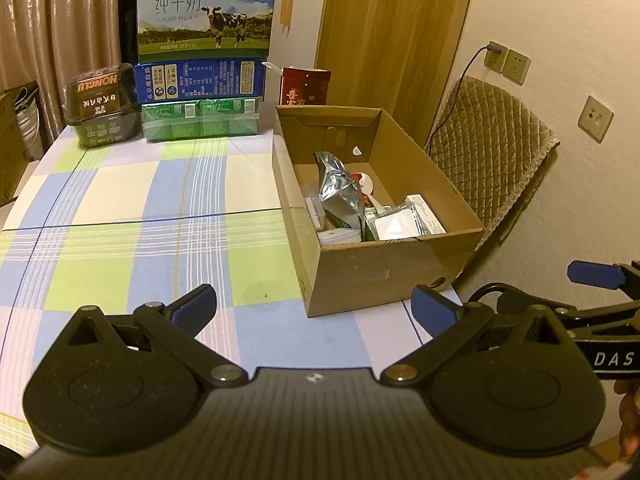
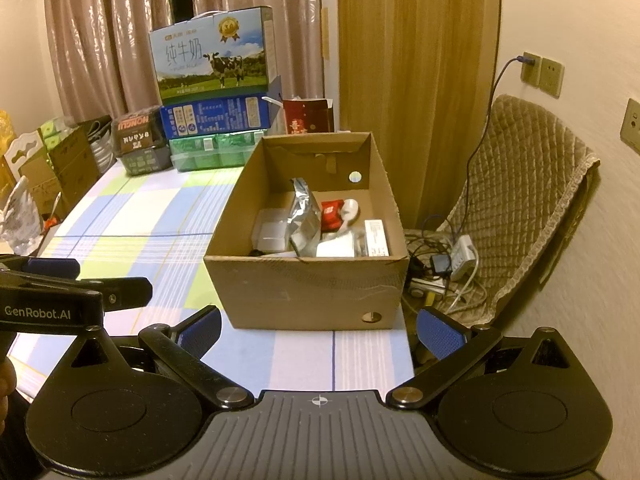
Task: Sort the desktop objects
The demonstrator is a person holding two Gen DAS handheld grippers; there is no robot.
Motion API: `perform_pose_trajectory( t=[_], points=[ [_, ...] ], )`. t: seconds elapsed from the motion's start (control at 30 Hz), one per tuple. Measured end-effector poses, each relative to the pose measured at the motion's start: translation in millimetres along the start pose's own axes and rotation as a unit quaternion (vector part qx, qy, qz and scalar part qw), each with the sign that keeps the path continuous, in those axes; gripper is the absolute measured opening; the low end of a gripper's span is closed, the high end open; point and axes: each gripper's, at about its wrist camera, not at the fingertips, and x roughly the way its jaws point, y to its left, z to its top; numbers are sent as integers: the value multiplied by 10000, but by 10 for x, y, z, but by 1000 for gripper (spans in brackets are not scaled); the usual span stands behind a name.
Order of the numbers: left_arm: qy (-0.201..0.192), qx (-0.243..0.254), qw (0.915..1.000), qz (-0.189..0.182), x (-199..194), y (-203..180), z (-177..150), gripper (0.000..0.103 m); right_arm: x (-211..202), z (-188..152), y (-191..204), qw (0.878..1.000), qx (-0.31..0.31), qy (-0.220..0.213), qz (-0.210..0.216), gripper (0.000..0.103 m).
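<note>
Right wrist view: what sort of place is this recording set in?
Most likely a lived-in home room: a table under a checked blue-green tablecloth, a boxed pure-milk carton with a cow picture stacked at the back, and a quilted brown chair cover by pinkish curtains.

**Table with the checked cloth: what's sitting on it**

The table [image 1: 120, 208] has a blue, green and cream plaid cloth on it. An open cardboard box [image 1: 372, 276] sits at its right edge. Along the far edge there's a black Honglu tub [image 1: 100, 108], then a green shrink-wrapped pack [image 1: 200, 120] at the bottom of a stack, and a red carton [image 1: 306, 86] just behind the box. The middle of the cloth is bare.
</note>
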Motion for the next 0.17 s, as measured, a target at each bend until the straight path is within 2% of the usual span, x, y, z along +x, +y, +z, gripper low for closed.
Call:
perform_pose_trajectory(
  t=[0.17],
  points=[
    [-47, -14, 10000, -38, 6, 14, -13, 102, 15, -5, 18, 10000, -7, 4, 3, 101]
  ],
)
